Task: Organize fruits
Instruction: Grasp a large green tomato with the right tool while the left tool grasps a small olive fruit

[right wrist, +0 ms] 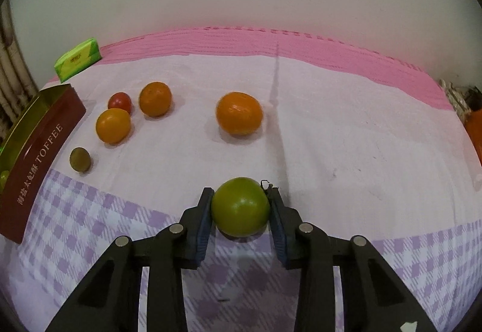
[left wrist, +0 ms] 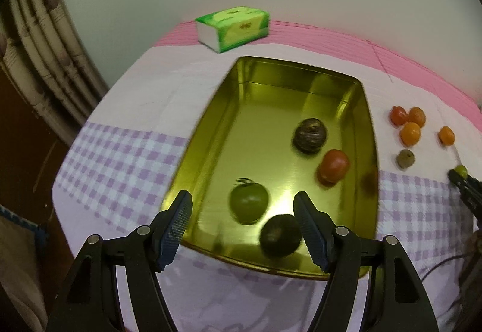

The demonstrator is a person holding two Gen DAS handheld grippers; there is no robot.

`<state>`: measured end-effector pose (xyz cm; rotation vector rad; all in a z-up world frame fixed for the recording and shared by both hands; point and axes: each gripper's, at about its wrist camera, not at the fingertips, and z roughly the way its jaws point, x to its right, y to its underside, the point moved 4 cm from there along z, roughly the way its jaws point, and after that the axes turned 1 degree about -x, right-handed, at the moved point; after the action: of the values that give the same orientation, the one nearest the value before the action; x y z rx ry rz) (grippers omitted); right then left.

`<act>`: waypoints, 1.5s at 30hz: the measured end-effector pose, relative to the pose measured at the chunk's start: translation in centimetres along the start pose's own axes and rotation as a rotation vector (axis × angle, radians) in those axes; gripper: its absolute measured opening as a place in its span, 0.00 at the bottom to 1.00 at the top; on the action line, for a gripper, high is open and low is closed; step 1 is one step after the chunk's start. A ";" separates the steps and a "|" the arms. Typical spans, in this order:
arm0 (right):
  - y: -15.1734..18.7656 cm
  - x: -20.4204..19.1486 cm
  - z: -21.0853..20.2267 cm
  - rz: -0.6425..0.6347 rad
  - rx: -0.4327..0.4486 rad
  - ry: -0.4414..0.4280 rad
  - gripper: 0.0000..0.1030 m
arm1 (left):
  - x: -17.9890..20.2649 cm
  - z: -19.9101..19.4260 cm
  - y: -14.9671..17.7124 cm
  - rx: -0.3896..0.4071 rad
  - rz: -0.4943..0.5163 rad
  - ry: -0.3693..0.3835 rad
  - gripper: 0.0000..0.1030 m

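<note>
The right gripper (right wrist: 241,220) has its jaws clamped on a round green fruit (right wrist: 240,206) above the lilac checked tablecloth (right wrist: 391,151). The left gripper (left wrist: 242,226) hangs with jaws apart, holding nothing, over the rectangular gold tin tray (left wrist: 211,133), where a green tomato (left wrist: 248,202), red tomato (left wrist: 333,166) and two dark round fruits (left wrist: 310,134) lie.

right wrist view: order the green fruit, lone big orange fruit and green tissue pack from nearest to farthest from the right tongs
1. Round green fruit, clamped between the right tongs.
2. Lone big orange fruit, straight beyond on the white cloth.
3. Green tissue pack, far left by the pink mat.
</note>
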<state>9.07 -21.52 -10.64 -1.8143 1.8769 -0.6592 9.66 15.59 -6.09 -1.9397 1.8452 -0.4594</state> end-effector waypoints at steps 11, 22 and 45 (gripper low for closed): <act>-1.3 -3.6 1.1 -0.109 0.027 -0.067 0.31 | 9.4 -0.5 -1.8 -0.005 0.126 0.118 0.68; -2.7 -0.6 2.2 -0.056 0.021 -0.023 0.33 | 17.8 2.8 -2.7 -0.096 0.185 0.221 0.68; -2.5 -0.6 2.1 -0.053 0.022 -0.028 0.34 | 20.2 5.4 -1.8 -0.088 0.239 0.236 0.25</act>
<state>12.38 -21.04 -10.72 -1.8560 1.8017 -0.6664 15.25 -4.04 -10.83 -1.7499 2.2479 -0.5577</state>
